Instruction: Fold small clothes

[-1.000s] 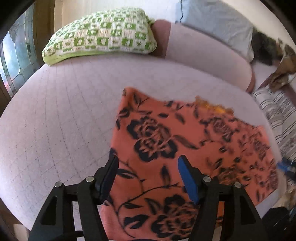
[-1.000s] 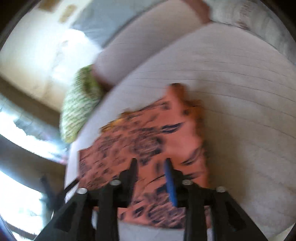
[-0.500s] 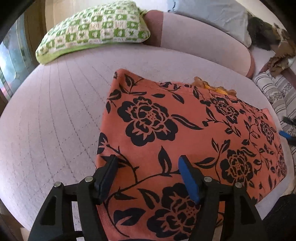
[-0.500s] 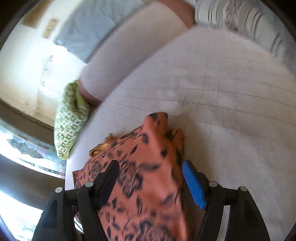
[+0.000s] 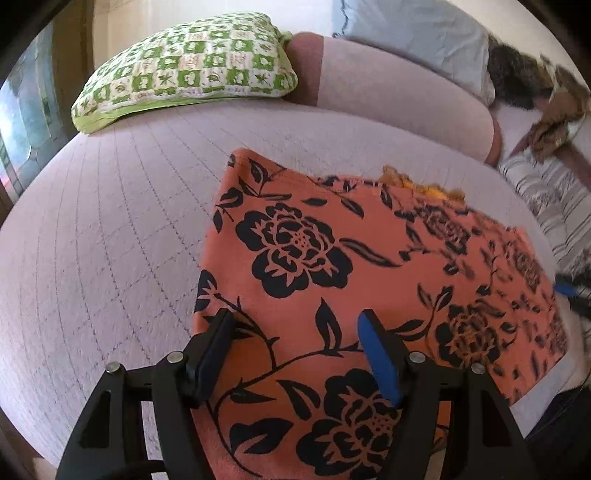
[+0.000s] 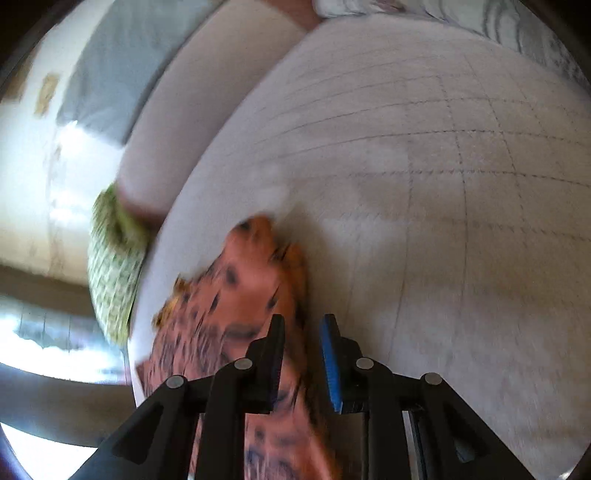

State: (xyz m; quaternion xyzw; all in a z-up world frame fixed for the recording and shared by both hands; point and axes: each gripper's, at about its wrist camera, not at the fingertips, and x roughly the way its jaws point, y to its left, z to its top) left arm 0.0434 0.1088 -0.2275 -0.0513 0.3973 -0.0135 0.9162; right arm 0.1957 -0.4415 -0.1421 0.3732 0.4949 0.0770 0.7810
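Note:
An orange garment with black flowers (image 5: 354, 280) lies flat on the pale quilted sofa seat (image 5: 110, 229). My left gripper (image 5: 295, 339) is open and hovers just above the garment's near left part, holding nothing. In the blurred right wrist view the garment (image 6: 236, 302) lies left of centre. My right gripper (image 6: 303, 336) has its jaws close together with a small gap, at the garment's right edge; I cannot tell whether cloth sits between them. Its blue tip (image 5: 567, 290) shows at the garment's right edge in the left wrist view.
A green and white checked cushion (image 5: 192, 70) lies at the back left. The sofa backrest (image 5: 399, 96) runs behind, with a grey pillow (image 5: 417, 33) on it. A striped cloth (image 5: 550, 206) lies to the right. The cushion (image 6: 114, 273) also shows at left in the right wrist view.
My right gripper's jaws went from wide open to nearly closed at the garment's right edge. The left gripper stayed open over the garment, with little shift.

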